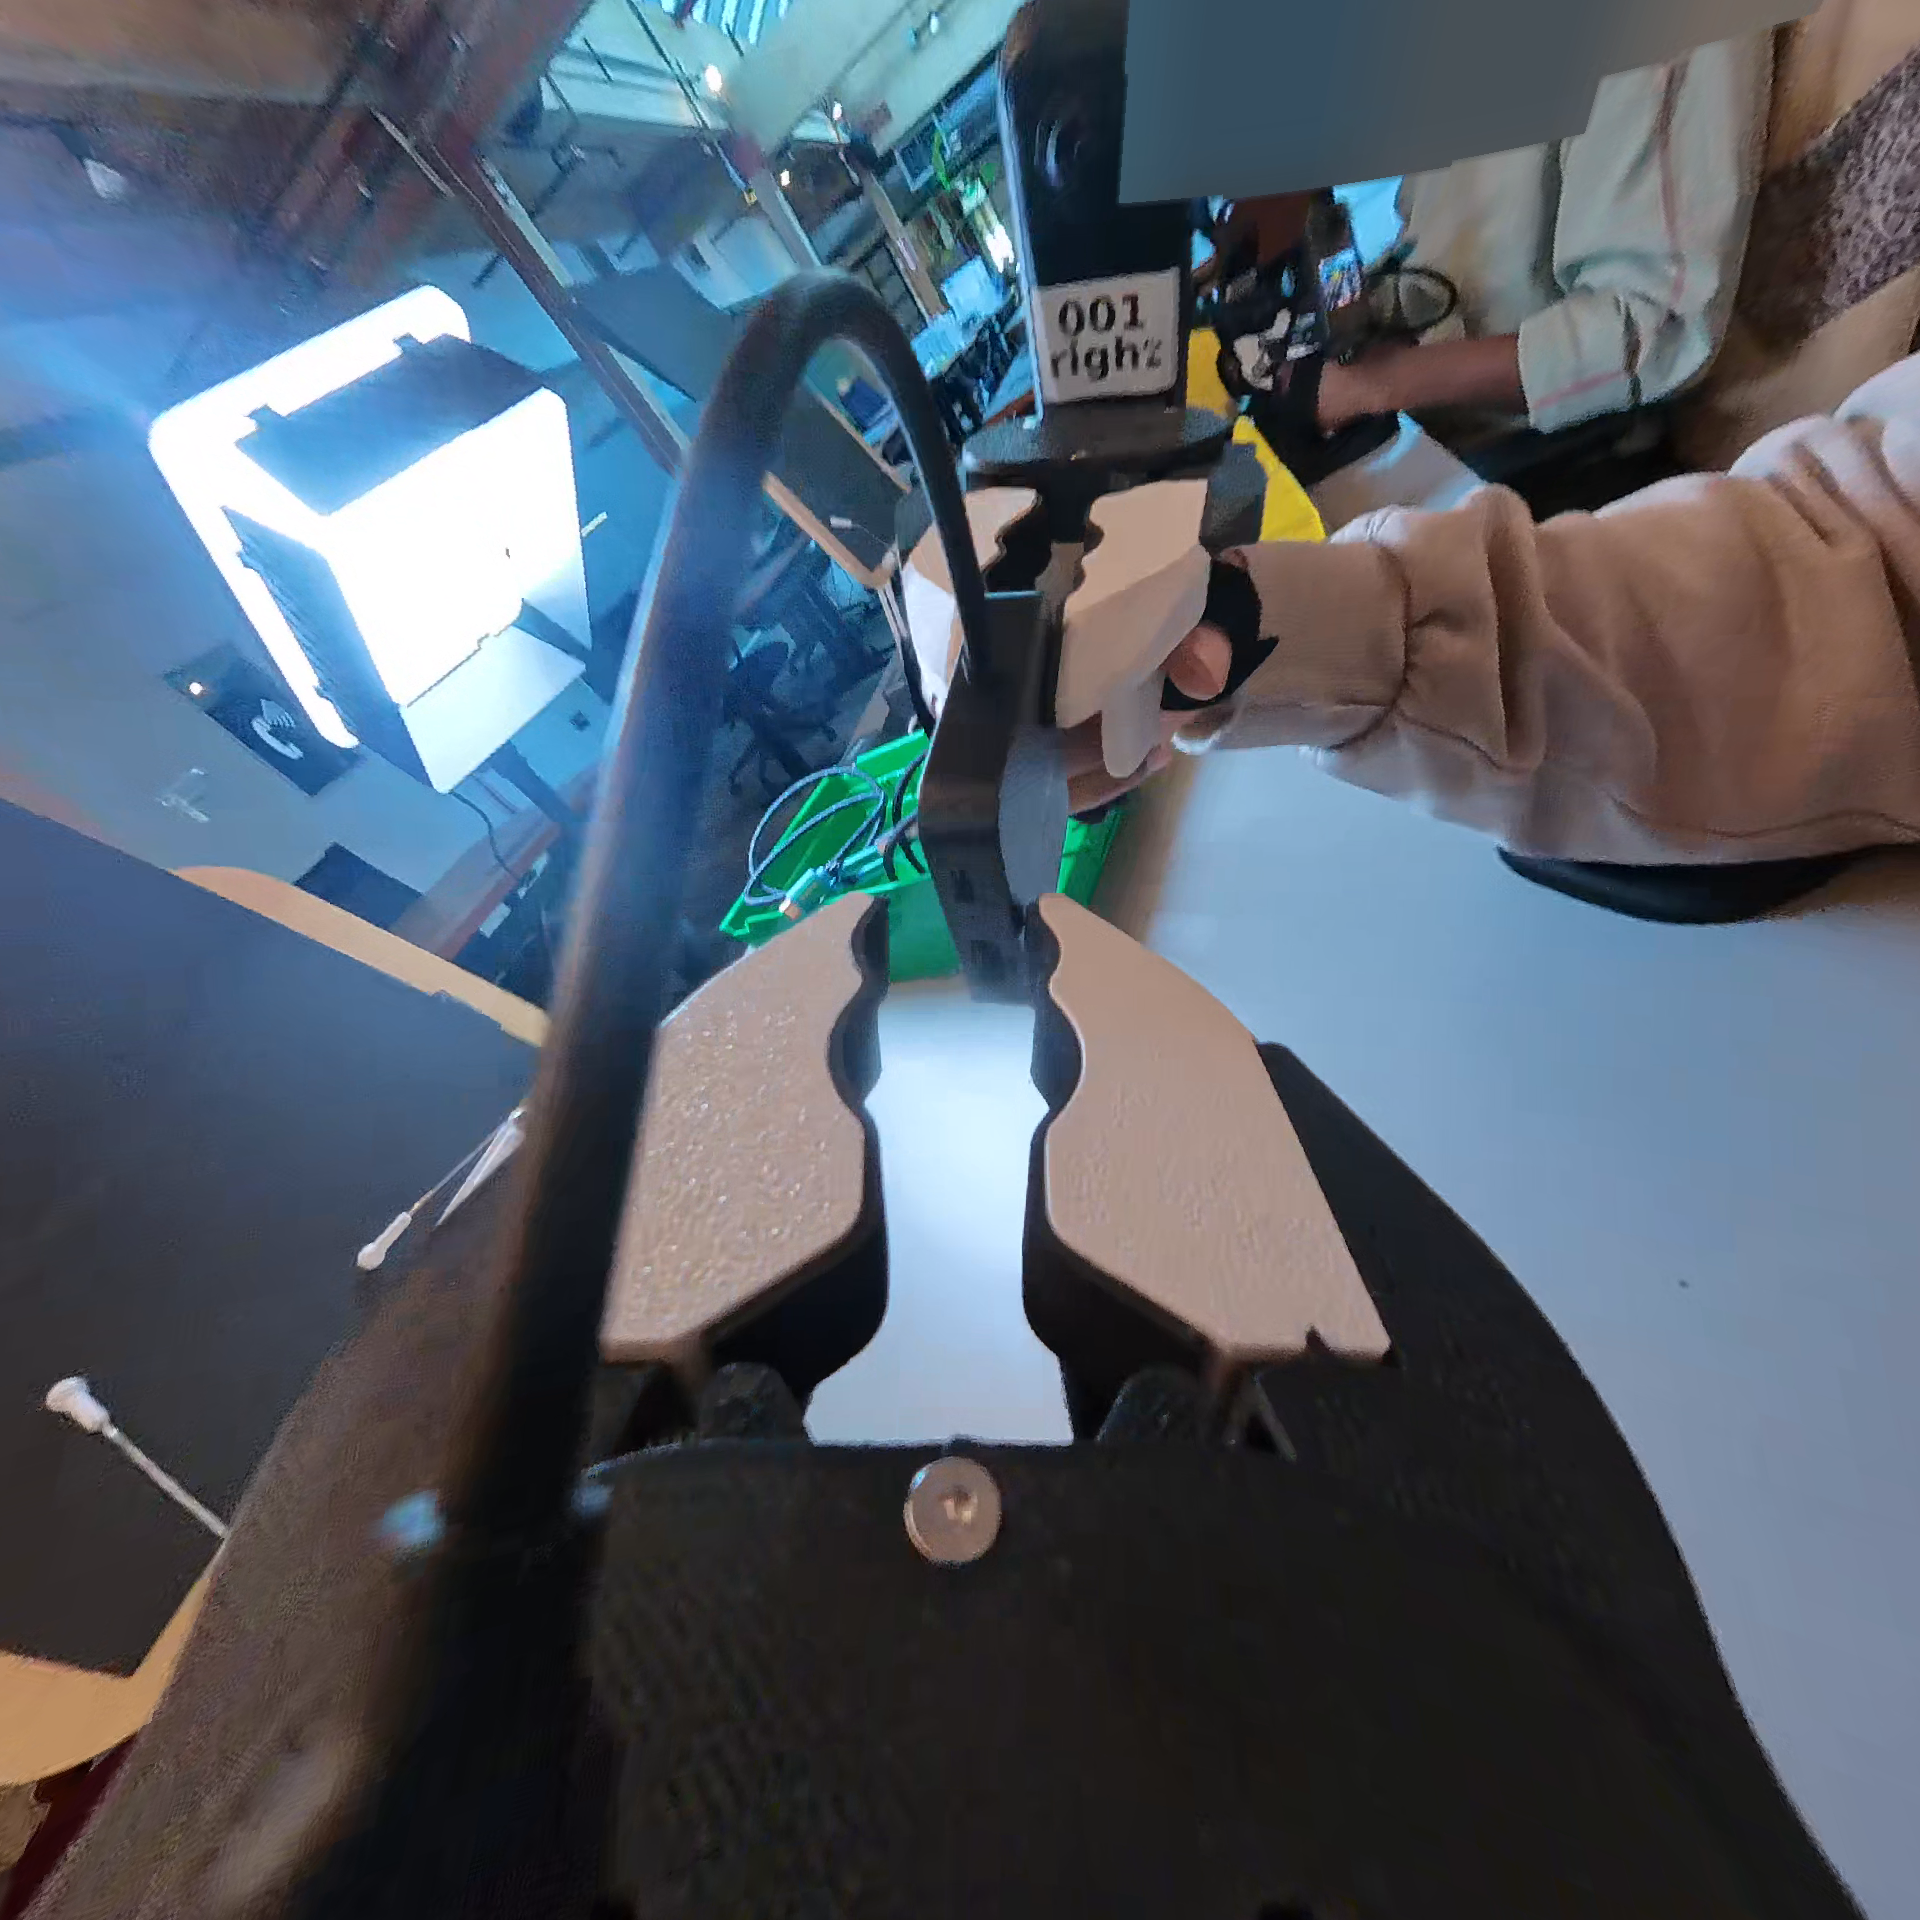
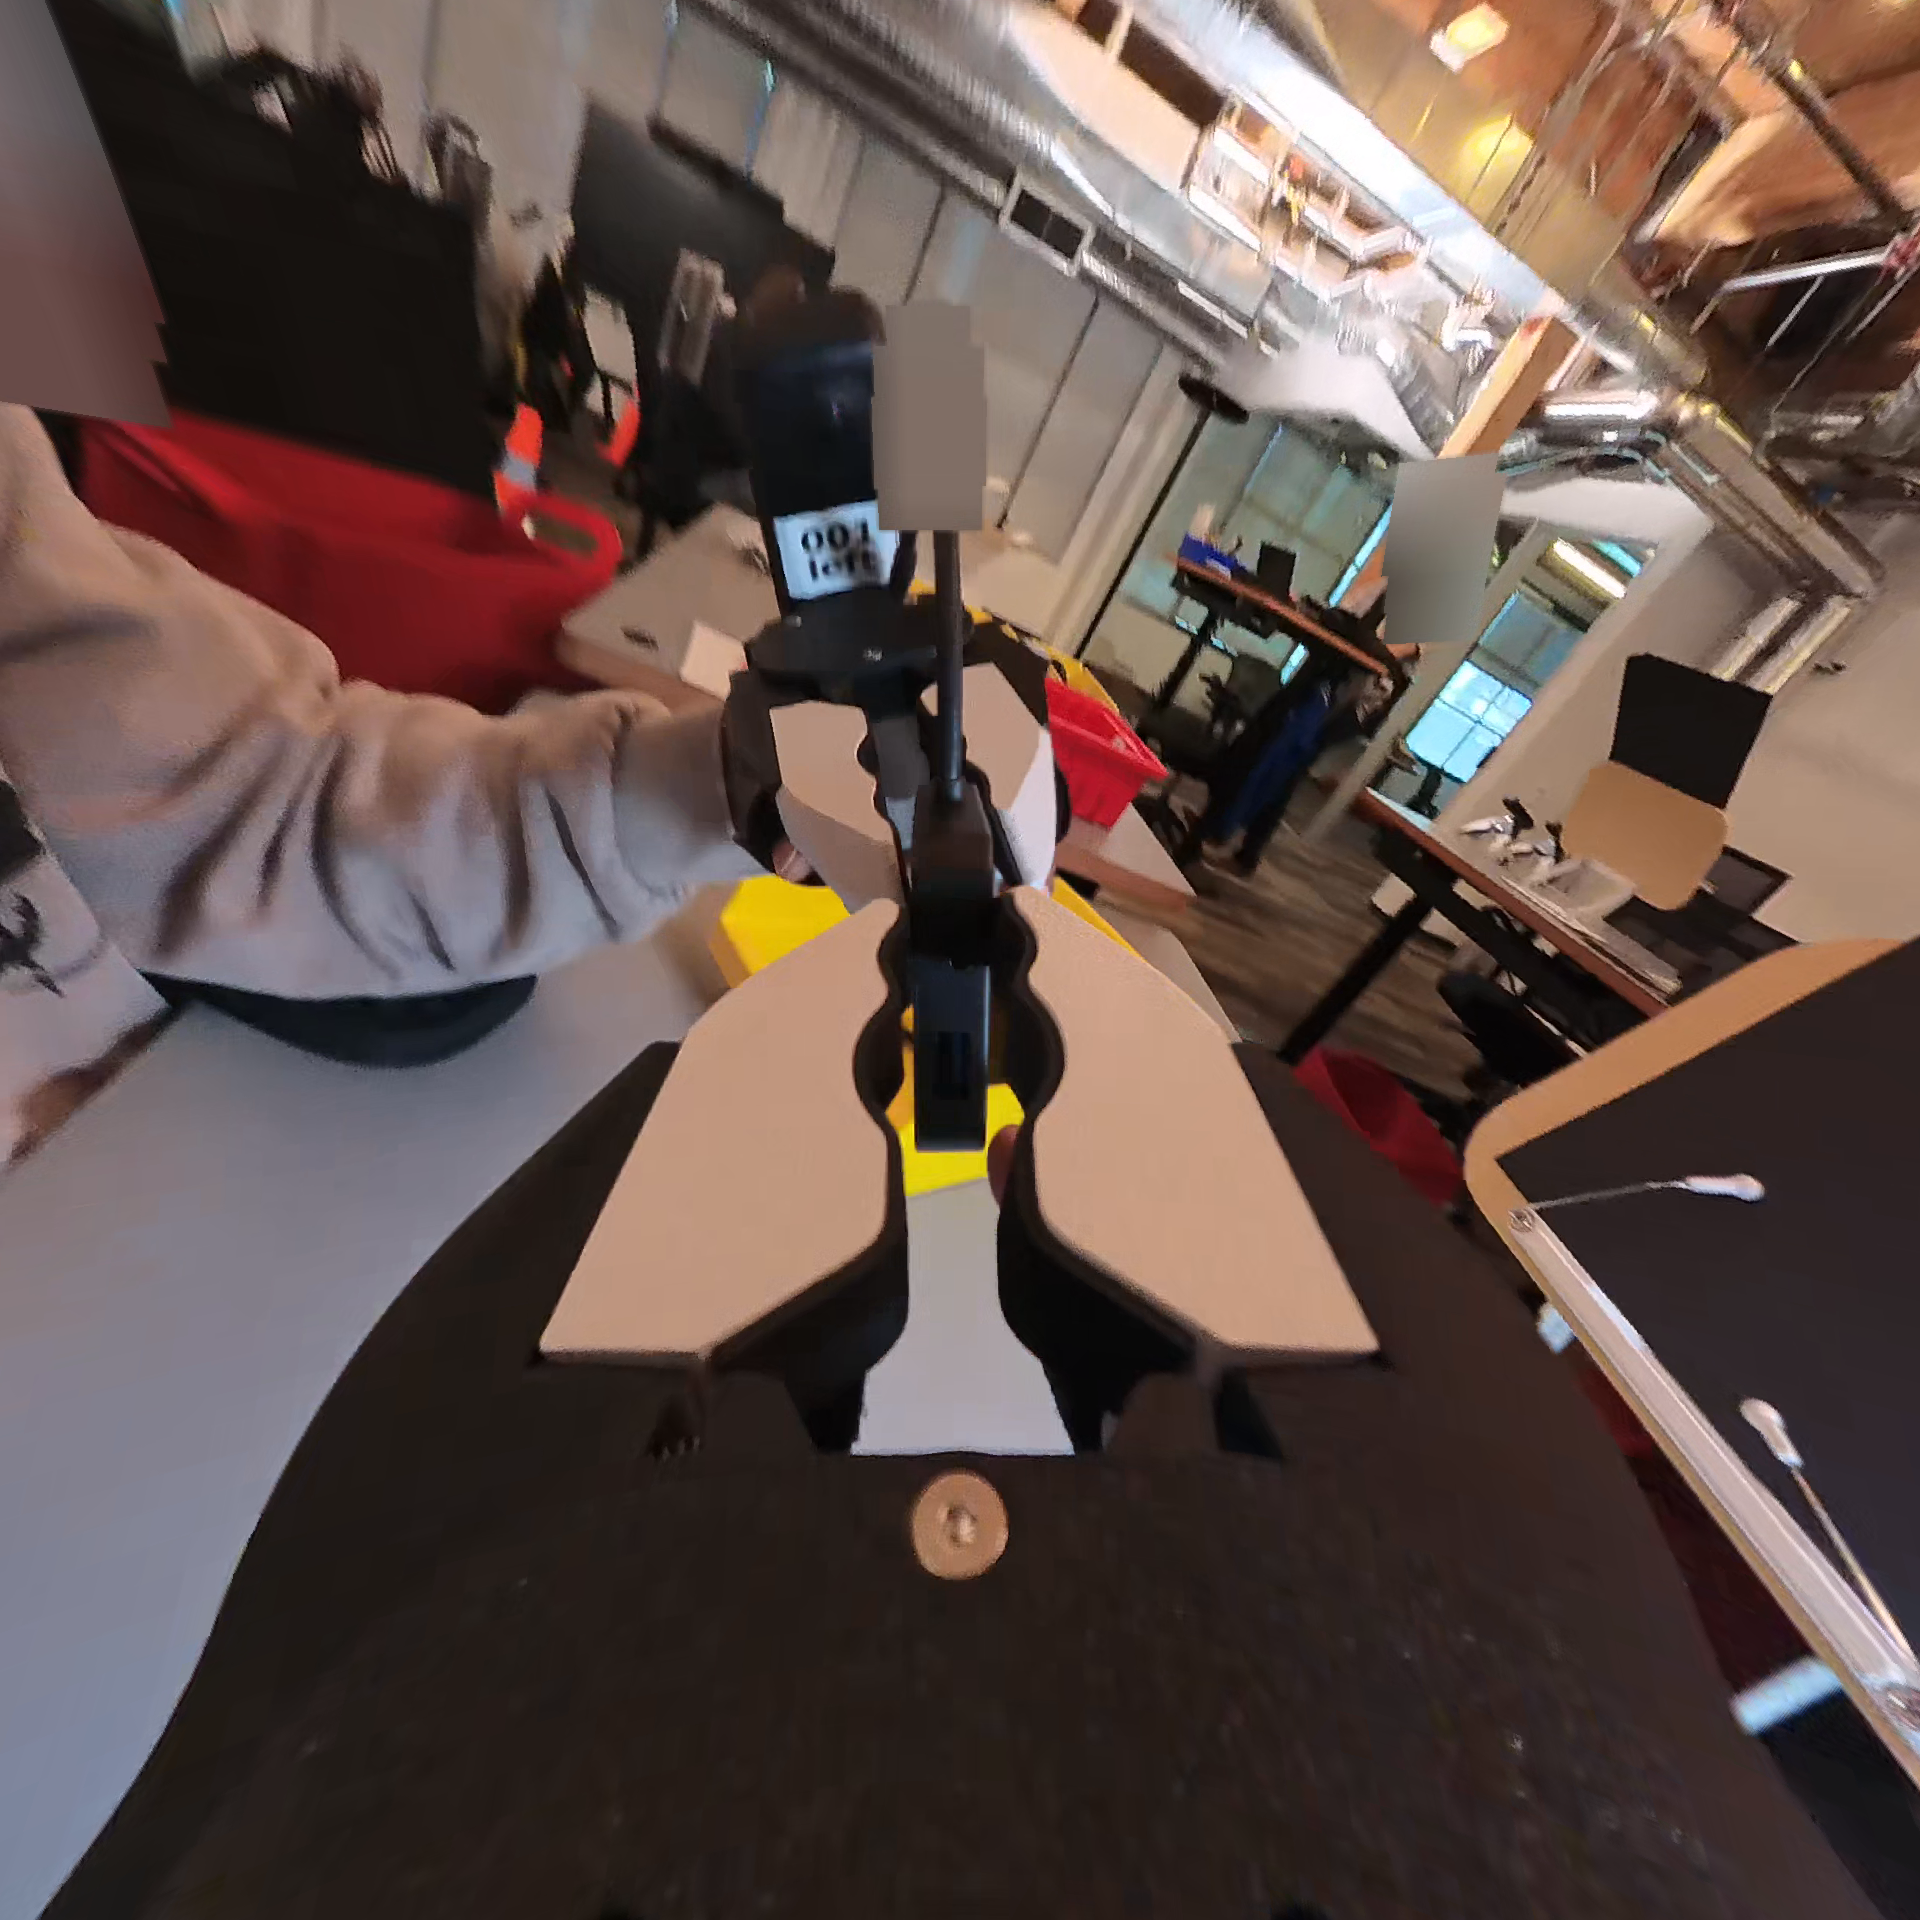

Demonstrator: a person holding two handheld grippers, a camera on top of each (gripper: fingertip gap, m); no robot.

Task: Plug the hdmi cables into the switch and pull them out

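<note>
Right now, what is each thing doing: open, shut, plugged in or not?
Right tool: shut on the HDMI switch.
Left tool: open, tips around the switch's end.
HDMI cable: looks plugged into the switch, arching upward.
Green bin: holds loose cables.

Two wrist cameras face each other at close range above a grey table (image 1: 1558, 1143): each looks forward along its own fingers, and both frame the black switch (image 2: 948, 1049) held between the opposing grippers.
</note>
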